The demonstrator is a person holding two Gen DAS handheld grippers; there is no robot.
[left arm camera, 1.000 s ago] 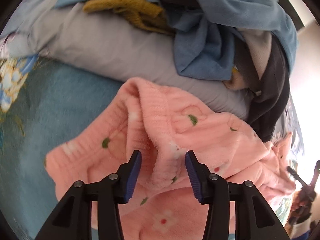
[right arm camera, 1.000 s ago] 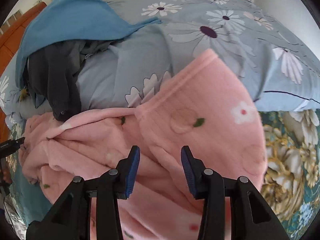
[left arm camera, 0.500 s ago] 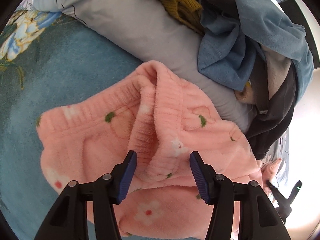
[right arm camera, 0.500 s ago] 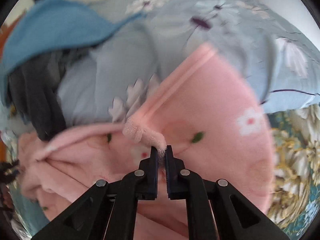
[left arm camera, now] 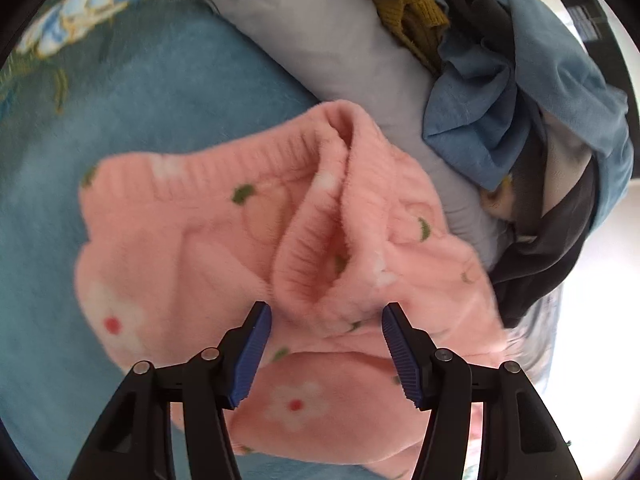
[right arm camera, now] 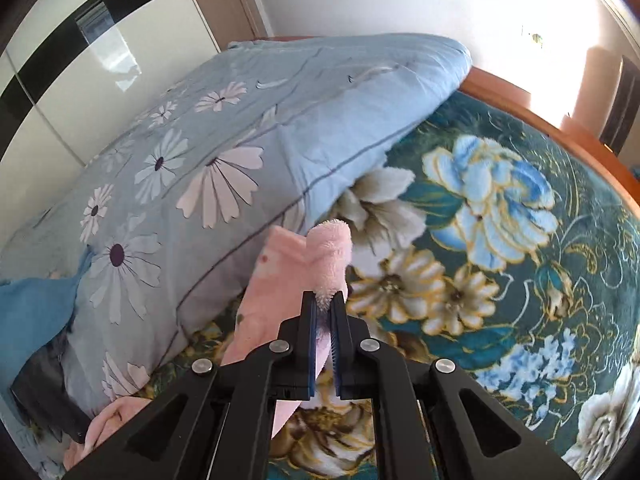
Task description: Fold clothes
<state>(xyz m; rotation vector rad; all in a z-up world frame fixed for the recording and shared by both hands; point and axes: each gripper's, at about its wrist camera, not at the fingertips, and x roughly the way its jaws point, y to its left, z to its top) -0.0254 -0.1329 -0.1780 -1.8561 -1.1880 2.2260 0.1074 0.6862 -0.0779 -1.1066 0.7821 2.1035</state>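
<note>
A pink fleece garment [left arm camera: 208, 248] with flower and leaf prints lies crumpled on the blue blanket [left arm camera: 100, 120]. Its ribbed waistband forms an open fold just ahead of my left gripper [left arm camera: 326, 320], which is open and hovers over it, jaws wide apart. My right gripper [right arm camera: 325, 304] is shut on an edge of the same pink garment [right arm camera: 280, 280] and holds it lifted above the floral bedspread [right arm camera: 500, 280]; the fabric hangs down to the left below the jaws.
A pile of clothes, mustard [left arm camera: 404, 12], blue [left arm camera: 500, 92] and dark grey [left arm camera: 544, 248], rests on a grey pillow [left arm camera: 320, 28]. A light blue daisy-print duvet [right arm camera: 240, 140] lies folded beside the bedspread. The wooden bed frame [right arm camera: 560, 128] and a wardrobe [right arm camera: 80, 60] stand behind.
My right gripper closed on the pink garment's edge and lifted it up, swinging to face the bed's far side. My left gripper stayed open, shifting slightly over the waistband.
</note>
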